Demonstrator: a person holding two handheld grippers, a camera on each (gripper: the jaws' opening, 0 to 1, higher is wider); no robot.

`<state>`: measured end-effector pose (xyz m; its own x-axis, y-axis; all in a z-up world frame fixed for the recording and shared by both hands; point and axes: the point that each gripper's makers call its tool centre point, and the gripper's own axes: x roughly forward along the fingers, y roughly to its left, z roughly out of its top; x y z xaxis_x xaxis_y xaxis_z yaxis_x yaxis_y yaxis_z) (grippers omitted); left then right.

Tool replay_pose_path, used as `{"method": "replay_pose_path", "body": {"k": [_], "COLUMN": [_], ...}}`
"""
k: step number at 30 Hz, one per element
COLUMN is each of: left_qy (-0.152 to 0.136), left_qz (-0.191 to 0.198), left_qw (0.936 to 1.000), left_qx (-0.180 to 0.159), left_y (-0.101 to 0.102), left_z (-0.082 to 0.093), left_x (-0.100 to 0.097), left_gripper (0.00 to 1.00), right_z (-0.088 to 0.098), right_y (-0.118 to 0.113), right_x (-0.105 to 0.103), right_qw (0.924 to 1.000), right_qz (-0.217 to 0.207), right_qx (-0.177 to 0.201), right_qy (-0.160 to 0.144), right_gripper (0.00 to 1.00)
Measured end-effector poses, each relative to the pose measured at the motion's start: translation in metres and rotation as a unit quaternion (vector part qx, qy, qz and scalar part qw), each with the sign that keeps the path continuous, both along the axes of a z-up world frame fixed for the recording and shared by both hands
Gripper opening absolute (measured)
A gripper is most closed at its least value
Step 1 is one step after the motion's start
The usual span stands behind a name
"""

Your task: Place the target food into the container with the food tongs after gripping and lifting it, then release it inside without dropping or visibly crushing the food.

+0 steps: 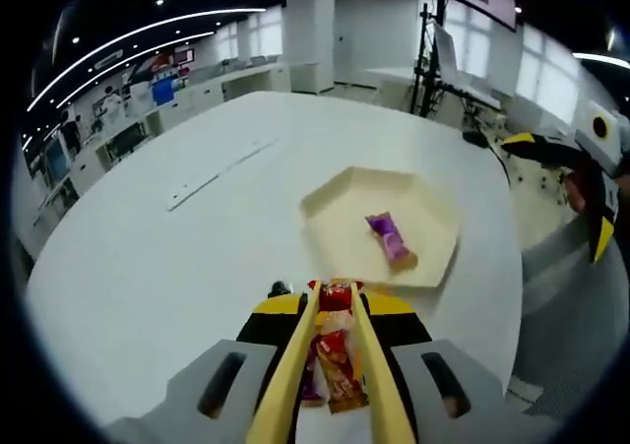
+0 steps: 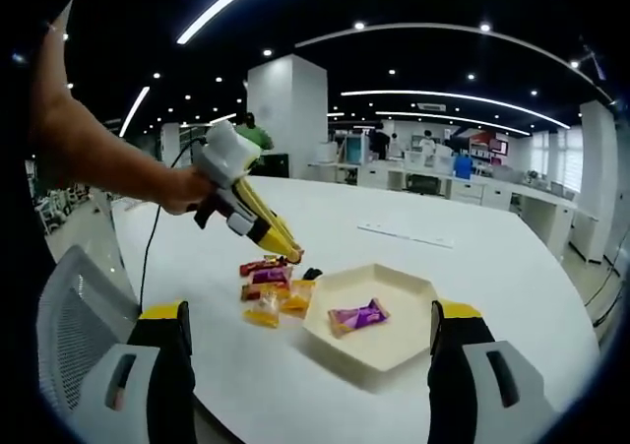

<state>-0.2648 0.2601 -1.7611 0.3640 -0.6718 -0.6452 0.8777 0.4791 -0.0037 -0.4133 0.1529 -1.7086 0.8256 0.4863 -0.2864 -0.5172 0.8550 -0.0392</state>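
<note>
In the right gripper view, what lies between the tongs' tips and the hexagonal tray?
Loose snacks: an orange packet lies on the table against the tray's near edge, below the tongs. Beside it lie purple and yellow packets.

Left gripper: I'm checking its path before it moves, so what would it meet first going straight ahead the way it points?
The left gripper would probably first meet the near rim of the hexagonal tray holding a purple-wrapped candy, though depth is unclear.

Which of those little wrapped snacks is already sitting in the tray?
The purple-wrapped snack, alone inside the cream hexagonal tray. The red, orange and yellow ones lie in a pile on the table beside the tray, at the tips of the left gripper.
</note>
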Motion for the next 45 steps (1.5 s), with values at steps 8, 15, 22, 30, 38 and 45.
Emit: {"method": "replay_pose_path", "body": {"k": [8,15,22,30,38,45], "left_qy": [0.001,0.008,0.012,0.003,-0.008,-0.018], "left_qz": [-0.033,-0.055,-0.075,-0.089,-0.089,-0.089], "left_qw": [0.9995,0.9985,0.9971,0.9960,0.9960,0.9957], "left_qx": [-0.002,-0.002,-0.005,-0.006,-0.003,-0.018], "left_y": [-0.040,-0.073,-0.097,-0.105,-0.100,-0.089], "left_z": [0.004,0.010,0.014,0.011,0.013,0.026], "left_x": [0.005,0.008,0.008,0.005,0.010,0.012], "left_gripper": [0.17,0.17,0.17,0.19,0.21,0.22], "right_z": [0.001,0.000,0.001,0.002,0.002,0.002], "right_y": [-0.001,-0.001,-0.001,-0.002,-0.002,-0.002], "right_x": [0.000,0.000,0.001,0.001,0.001,0.001], "right_qw": [1.0000,1.0000,1.0000,1.0000,1.0000,1.0000], "right_qz": [-0.002,-0.004,-0.004,-0.006,-0.006,-0.007], "right_qx": [0.003,0.002,0.002,0.004,0.004,0.005], "right_qy": [-0.001,-0.001,-0.002,-0.003,-0.003,-0.003], "right_gripper": [0.99,0.99,0.99,0.99,0.99,0.99]}}
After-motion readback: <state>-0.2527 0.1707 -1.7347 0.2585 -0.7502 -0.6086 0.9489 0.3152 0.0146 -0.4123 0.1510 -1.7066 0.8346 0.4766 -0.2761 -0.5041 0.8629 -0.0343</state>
